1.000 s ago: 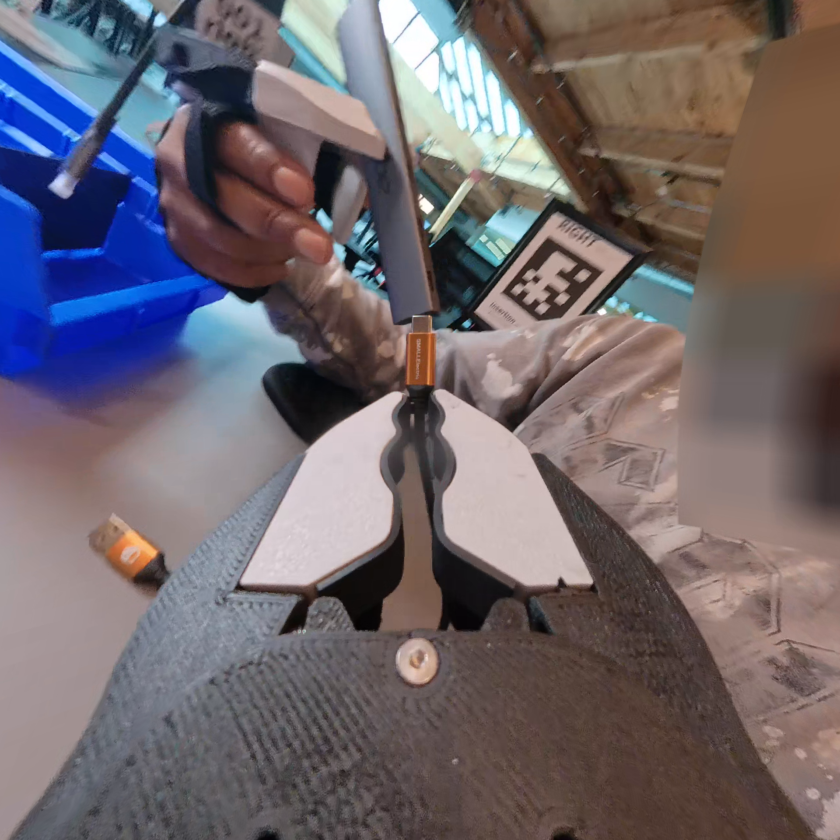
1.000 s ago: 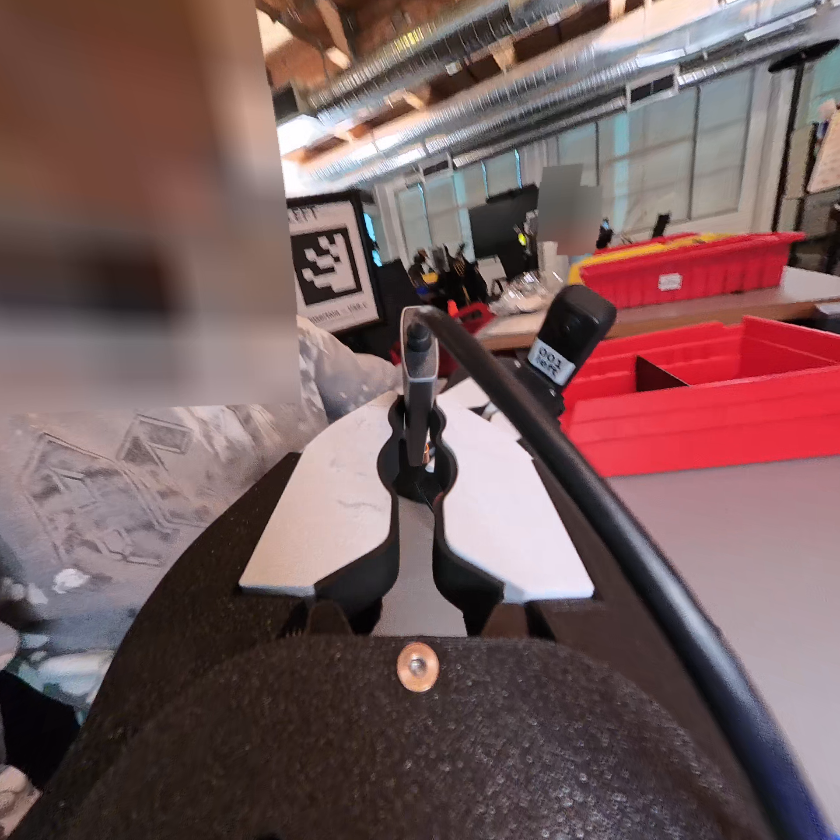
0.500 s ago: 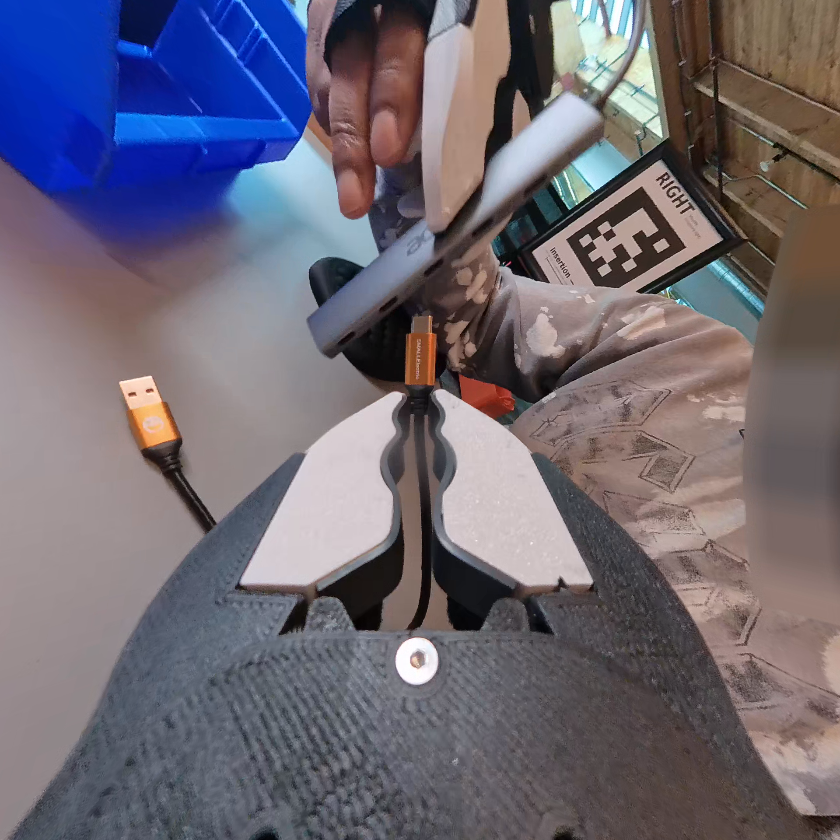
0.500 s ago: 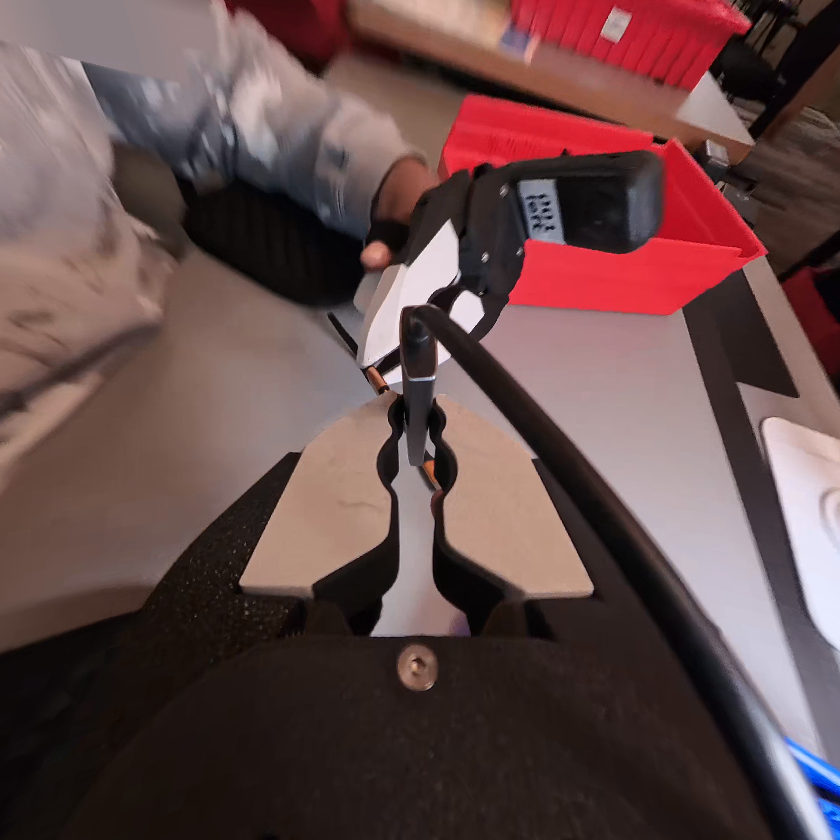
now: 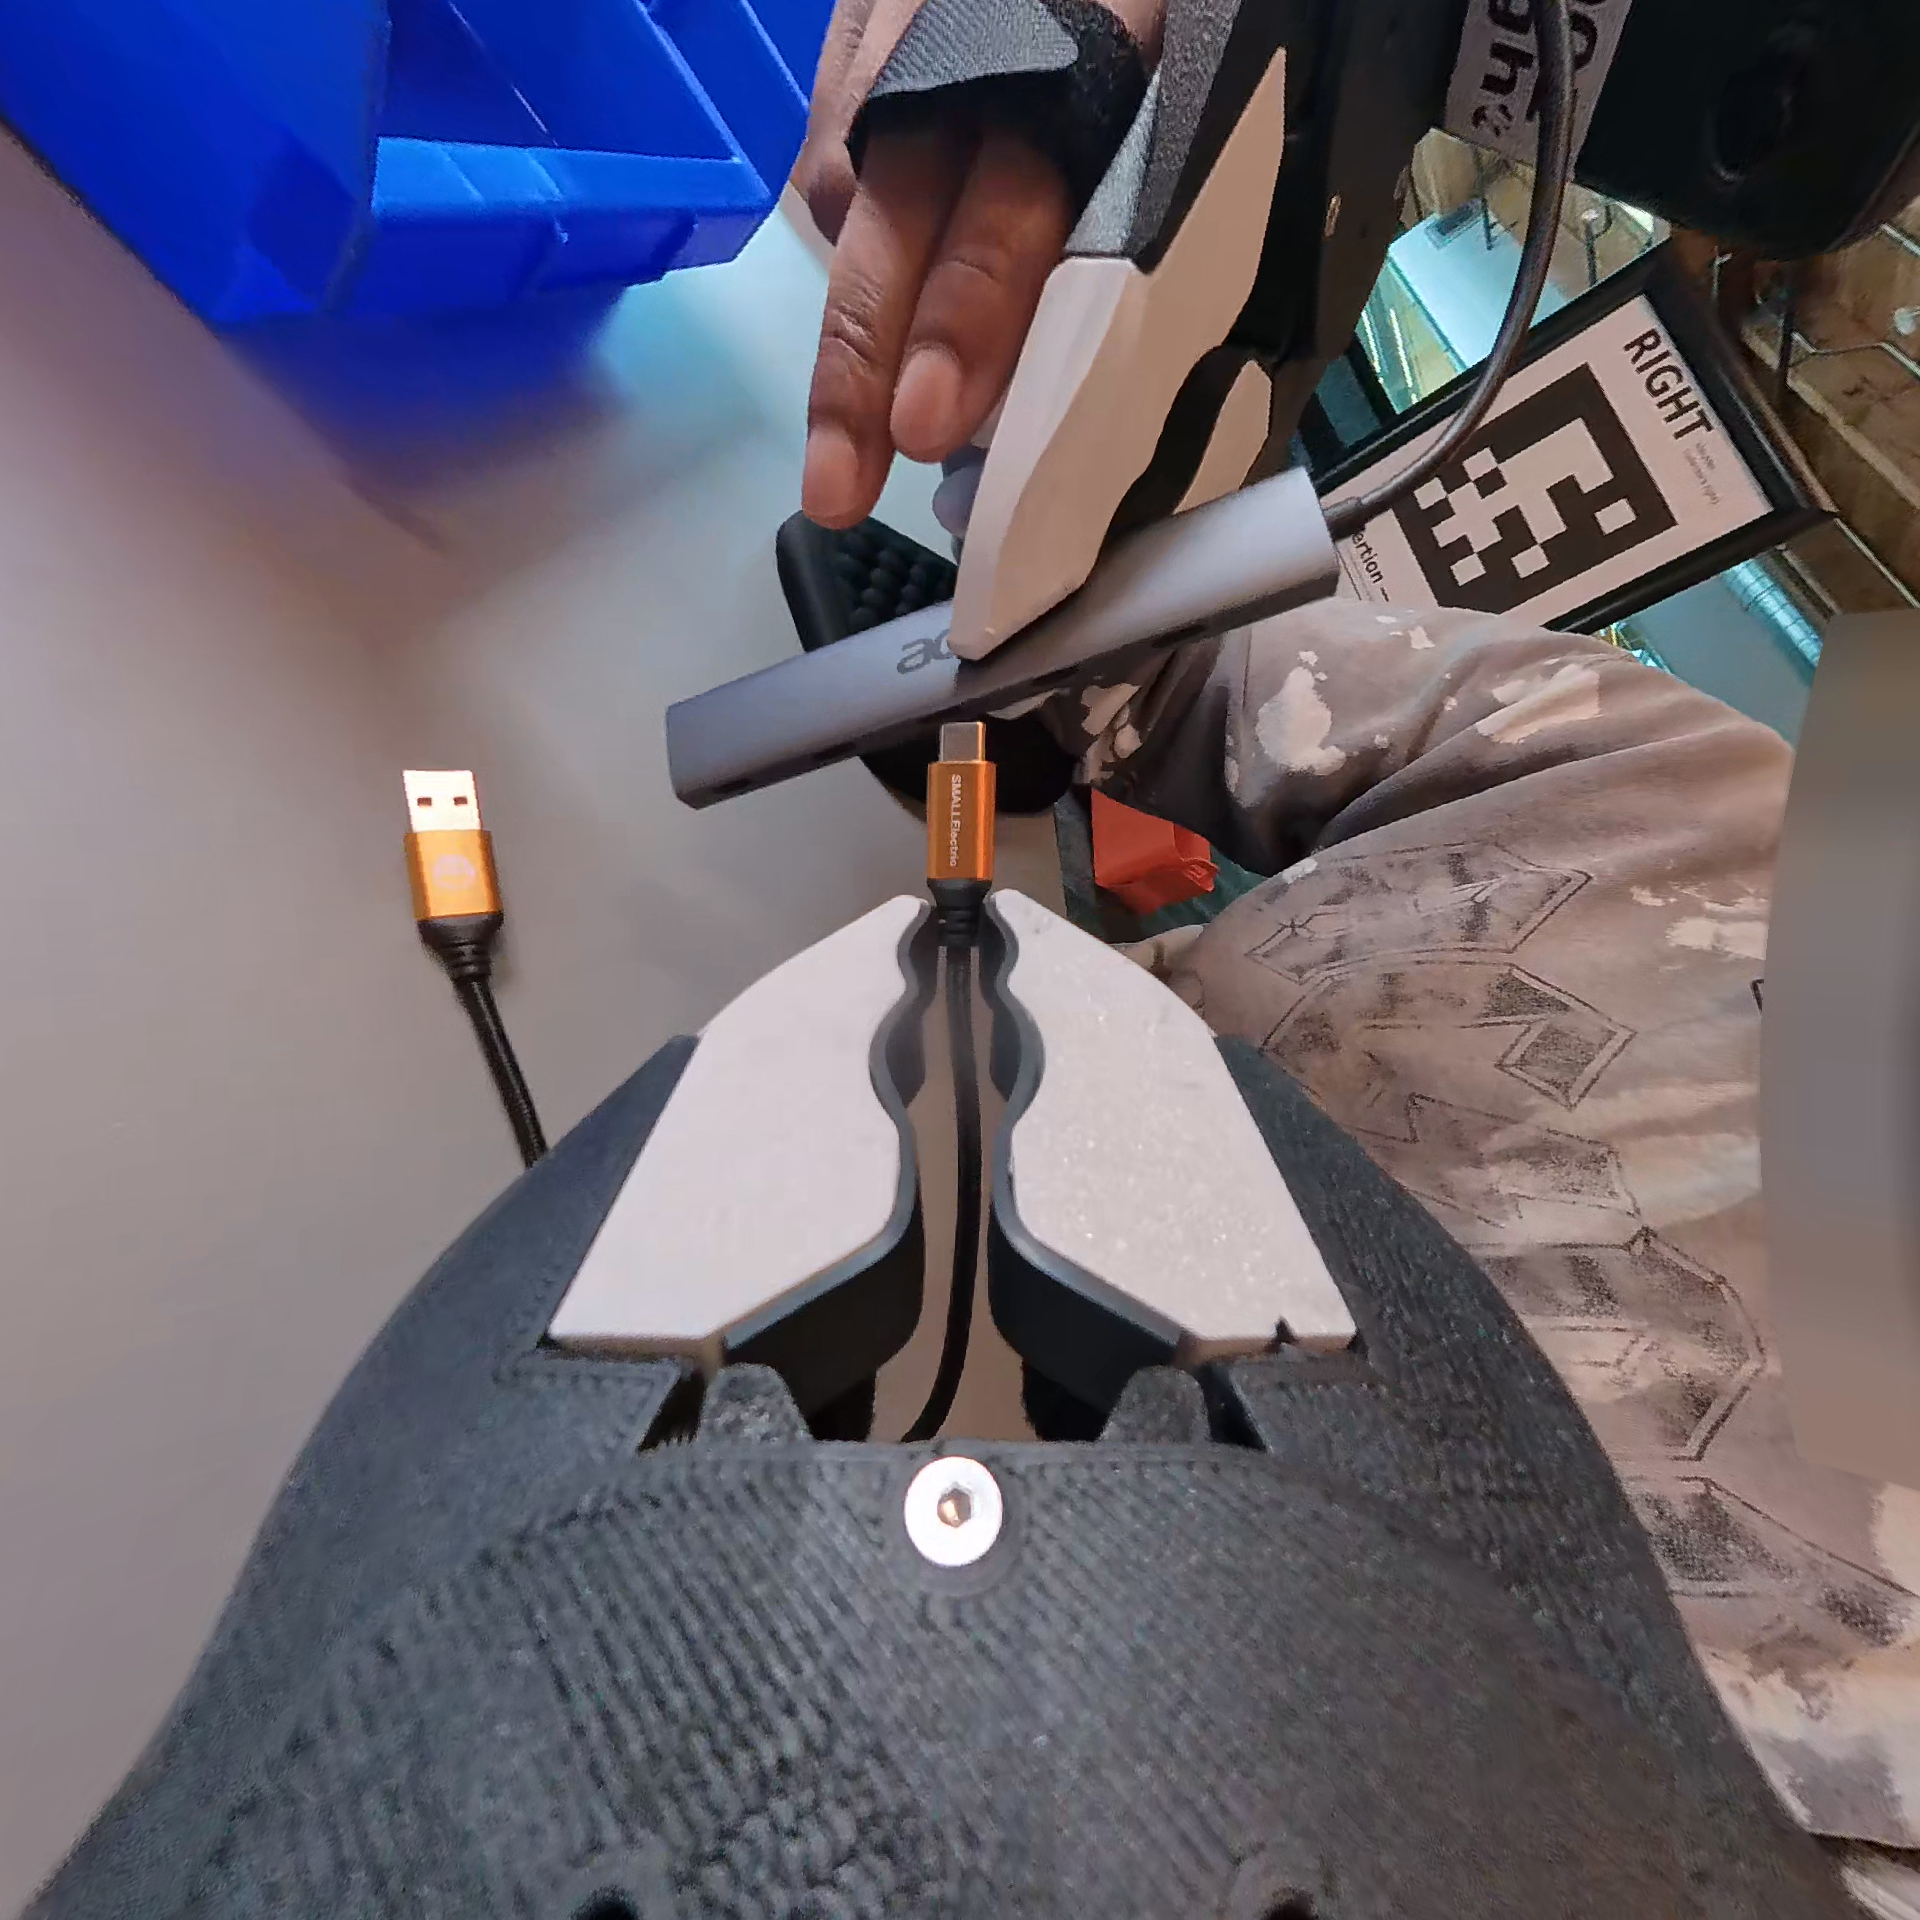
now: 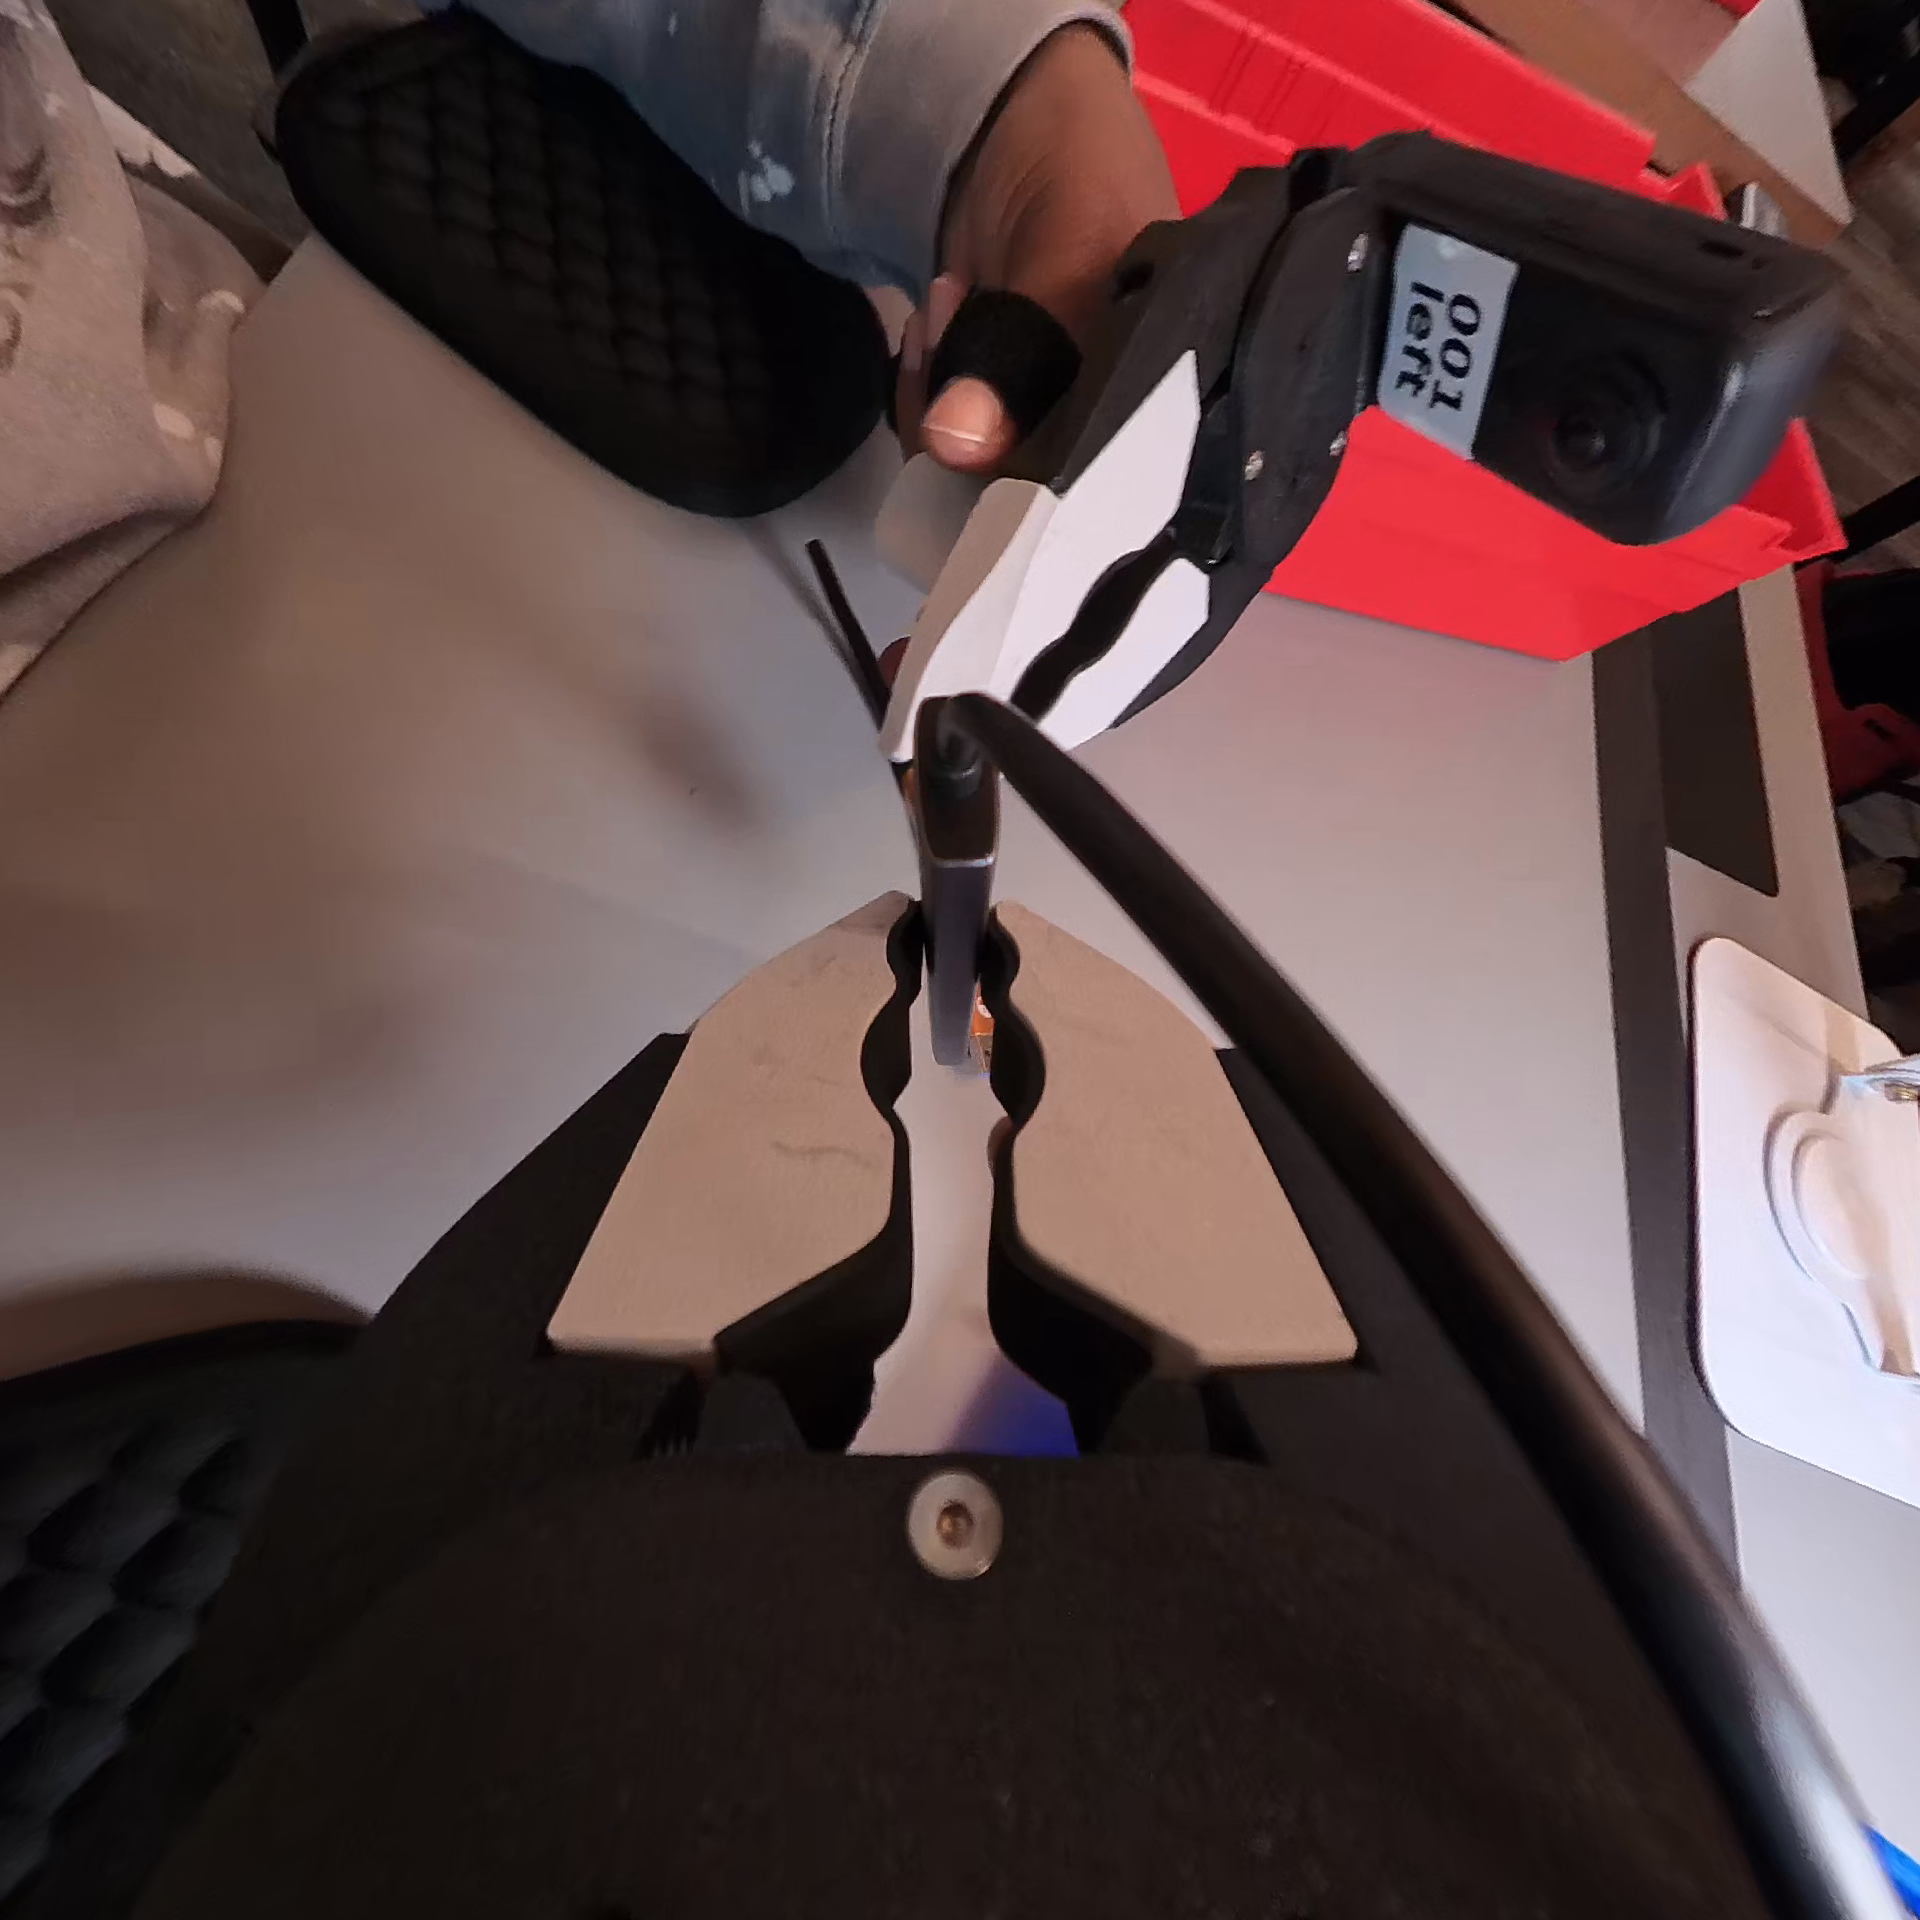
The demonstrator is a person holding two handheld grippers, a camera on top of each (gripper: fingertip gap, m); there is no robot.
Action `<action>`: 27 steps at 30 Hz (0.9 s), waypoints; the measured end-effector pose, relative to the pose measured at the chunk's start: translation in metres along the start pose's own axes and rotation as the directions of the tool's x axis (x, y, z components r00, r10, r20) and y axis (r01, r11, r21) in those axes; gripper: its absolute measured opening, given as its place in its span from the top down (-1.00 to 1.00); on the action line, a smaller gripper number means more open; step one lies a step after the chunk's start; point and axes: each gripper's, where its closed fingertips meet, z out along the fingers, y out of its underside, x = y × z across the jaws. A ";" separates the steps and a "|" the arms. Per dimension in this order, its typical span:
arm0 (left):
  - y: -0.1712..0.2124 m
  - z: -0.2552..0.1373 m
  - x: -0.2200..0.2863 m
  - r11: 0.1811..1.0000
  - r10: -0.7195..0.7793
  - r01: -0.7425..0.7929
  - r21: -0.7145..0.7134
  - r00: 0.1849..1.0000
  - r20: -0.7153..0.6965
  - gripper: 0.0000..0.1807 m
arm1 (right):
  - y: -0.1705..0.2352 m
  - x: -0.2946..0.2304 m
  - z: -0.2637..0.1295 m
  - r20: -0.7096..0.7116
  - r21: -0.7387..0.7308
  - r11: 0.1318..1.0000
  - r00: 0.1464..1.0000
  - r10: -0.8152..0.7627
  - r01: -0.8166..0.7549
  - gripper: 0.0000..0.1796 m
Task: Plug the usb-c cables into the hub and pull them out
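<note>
My left gripper (image 5: 961, 912) is shut on the black cable just behind an orange USB-C plug (image 5: 961, 821), which points up and away. The plug's bare metal tip sits right at the port side of the grey hub (image 5: 997, 665), outside any port. My right gripper (image 6: 951, 914) is shut on the hub (image 6: 954, 935), seen end-on, with its black cable (image 6: 1247, 987) arcing off to the right. In the left wrist view the right gripper's fingers (image 5: 1049, 447) clamp the hub's middle from above. The cable's orange USB-A end (image 5: 449, 852) lies on the table.
A blue bin (image 5: 416, 135) stands at the far left of the grey table (image 5: 208, 1039). A red bin (image 6: 1507, 540) stands behind the left gripper (image 6: 1101, 613). A white object (image 6: 1818, 1195) lies at the right. A black-and-white marker board (image 5: 1538, 478) and a person's sleeve (image 5: 1507, 935) are close. Across from one pair of fingers to the other is roughly 4 centimeters.
The hub has turned from standing on end over the plug to lying across above it. Both grippers have tilted down toward the table. The plug's tip now sits at the hub's long side.
</note>
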 end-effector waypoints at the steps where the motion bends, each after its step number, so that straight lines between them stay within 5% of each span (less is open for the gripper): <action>1: 0.001 0.000 -0.001 1.000 -0.002 0.002 -0.004 1.000 0.003 0.92 | 0.000 -0.001 0.001 0.006 -0.009 1.000 1.000 -0.003 0.003 0.89; 20: 0.017 0.007 -0.007 0.995 -0.021 0.022 -0.096 1.000 0.011 0.92 | 0.002 -0.020 0.015 0.071 -0.095 0.993 0.996 -0.059 0.066 0.89; 27: 0.005 0.003 0.003 1.000 0.026 -0.026 -0.003 0.996 -0.081 0.92 | -0.014 -0.014 0.007 0.045 0.030 0.999 0.999 -0.018 0.017 0.90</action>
